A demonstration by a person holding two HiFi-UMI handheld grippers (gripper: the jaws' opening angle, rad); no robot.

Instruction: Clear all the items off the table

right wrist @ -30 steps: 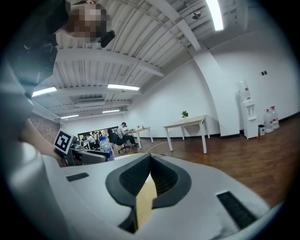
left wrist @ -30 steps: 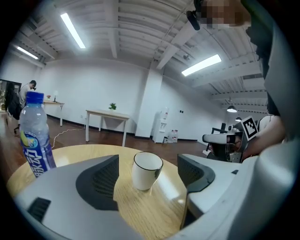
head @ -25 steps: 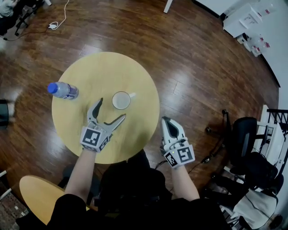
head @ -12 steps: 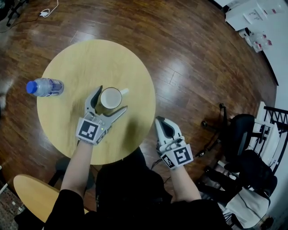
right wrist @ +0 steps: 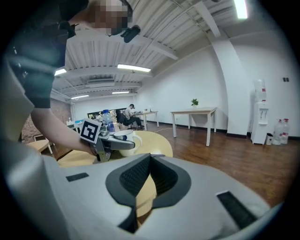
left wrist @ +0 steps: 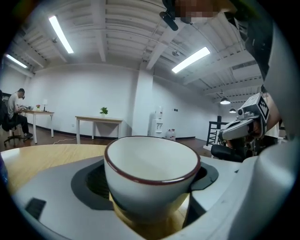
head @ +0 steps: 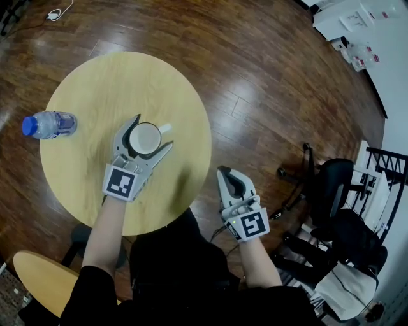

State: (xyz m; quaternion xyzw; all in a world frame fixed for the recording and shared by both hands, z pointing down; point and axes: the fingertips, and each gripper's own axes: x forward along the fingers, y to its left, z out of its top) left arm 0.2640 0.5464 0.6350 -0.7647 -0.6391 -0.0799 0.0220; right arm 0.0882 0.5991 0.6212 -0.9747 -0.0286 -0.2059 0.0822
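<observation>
A white mug (head: 145,138) with a dark red rim stands on the round wooden table (head: 127,83). My left gripper (head: 152,131) reaches around it, one jaw on each side, and the jaws are closing. In the left gripper view the mug (left wrist: 152,159) fills the gap between the dark pads (left wrist: 86,180), still resting on the tabletop. A clear water bottle (head: 48,124) with a blue cap lies at the table's left edge. My right gripper (head: 226,172) hangs off the table's right side, shut and empty. The right gripper view shows the mug (right wrist: 124,139) and the bottle (right wrist: 107,119) far off.
A second light wooden top (head: 38,274) sits low at the left. Black chairs (head: 331,184) and racks crowd the right side. White boxes (head: 344,19) stand at the top right. A cable (head: 54,13) lies on the dark wood floor beyond the table.
My left gripper has slid forward from in front of the mug until its jaws flank it. The right gripper has kept its place beside the table.
</observation>
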